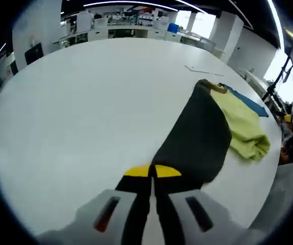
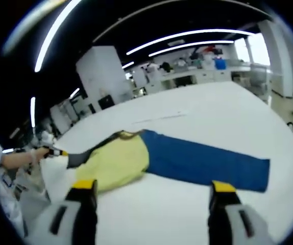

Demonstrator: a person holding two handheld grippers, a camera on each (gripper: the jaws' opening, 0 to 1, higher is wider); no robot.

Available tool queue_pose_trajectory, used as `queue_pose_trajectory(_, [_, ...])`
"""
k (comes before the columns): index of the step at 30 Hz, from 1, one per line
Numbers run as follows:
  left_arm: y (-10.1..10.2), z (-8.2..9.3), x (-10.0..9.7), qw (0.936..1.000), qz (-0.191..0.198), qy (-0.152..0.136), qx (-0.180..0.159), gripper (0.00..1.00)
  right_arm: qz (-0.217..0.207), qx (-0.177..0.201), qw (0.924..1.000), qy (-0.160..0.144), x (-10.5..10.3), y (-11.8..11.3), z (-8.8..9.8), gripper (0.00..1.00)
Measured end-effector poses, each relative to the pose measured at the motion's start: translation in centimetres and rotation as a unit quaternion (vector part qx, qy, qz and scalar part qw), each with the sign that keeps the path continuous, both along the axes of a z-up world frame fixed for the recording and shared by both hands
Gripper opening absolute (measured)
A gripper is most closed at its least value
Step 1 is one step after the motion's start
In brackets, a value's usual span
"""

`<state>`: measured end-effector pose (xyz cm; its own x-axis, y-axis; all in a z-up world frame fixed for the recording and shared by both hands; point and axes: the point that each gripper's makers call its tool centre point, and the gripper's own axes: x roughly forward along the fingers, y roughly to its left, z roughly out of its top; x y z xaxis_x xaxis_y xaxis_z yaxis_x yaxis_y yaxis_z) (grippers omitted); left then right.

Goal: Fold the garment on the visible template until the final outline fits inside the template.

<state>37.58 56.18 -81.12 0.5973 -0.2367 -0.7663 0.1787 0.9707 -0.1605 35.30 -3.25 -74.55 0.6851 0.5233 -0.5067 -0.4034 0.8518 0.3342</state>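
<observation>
Now, left gripper [image 1: 152, 172]: jaws pinched on the garment's [image 1: 200, 135] dark hem.
Right gripper [image 2: 152, 192]: jaws wide apart, blue panel just ahead on the table [image 2: 228, 109].

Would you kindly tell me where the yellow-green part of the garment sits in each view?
Left gripper view: yellow-green part right of centre, beside the dark panel.
Right gripper view: left of centre, adjoining the blue part.
Shared landmark: the white table.
</observation>
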Motion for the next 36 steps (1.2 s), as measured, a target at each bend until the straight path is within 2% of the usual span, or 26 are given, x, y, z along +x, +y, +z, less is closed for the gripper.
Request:
queue_pose_trajectory(3, [-0.1,-0.1,-0.6,0.9999,0.004,0.011,0.012,0.0,0.0,-0.003,1.0,0.004,0.0,-0.1,-0.2,0.91])
queue_pose_trajectory(6, [0.7,-0.9,0.4,0.9994,0.01,0.018,0.027,0.0,-0.001,-0.004,1.0,0.006,0.0,-0.2,-0.3,0.91])
queue_pose_trajectory(7, [1.5,-1.4,1.1,0.9991,0.01,0.021,0.035,0.0,-0.001,-0.005,1.0,0.007,0.0,-0.2,-0.3,0.91])
queue_pose_trajectory(8, [2.4,-1.7,1.9,0.999,0.012,0.02,0.039,0.0,-0.001,-0.005,1.0,0.008,0.0,-0.2,-0.4,0.91])
queue_pose_trajectory(11, [2.8,-1.9,2.6,0.9982,0.02,0.018,0.053,0.0,-0.001,-0.005,0.9999,0.01,0.0,-0.3,-0.5,0.91])
queue_pose_trajectory(12, [3.8,-2.2,3.3,0.998,0.023,0.018,0.056,0.0,-0.001,-0.006,0.9999,0.01,0.0,-0.3,-0.5,0.91])
queue_pose_trajectory(15, [4.7,-2.5,4.2,0.9974,0.026,0.012,0.066,0.0,-0.001,-0.006,0.9999,0.012,-0.2,-0.1,-0.6,0.9])
queue_pose_trajectory(19, [4.9,-2.7,4.6,0.9966,0.035,0.007,0.074,0.0,-0.002,-0.006,0.9999,0.012,-0.2,-0.2,-0.6,0.91])
queue_pose_trajectory(31, [5.0,-2.8,4.5,0.9971,0.047,0.001,0.059,0.0,-0.006,-0.003,0.9999,0.013,-0.2,0.0,-0.8,0.9])
queue_pose_trajectory(36, [4.0,-2.4,3.9,0.9976,0.048,-0.006,0.048,0.01,-0.005,-0.001,0.9999,0.013,-0.2,0.2,-0.8,0.9])
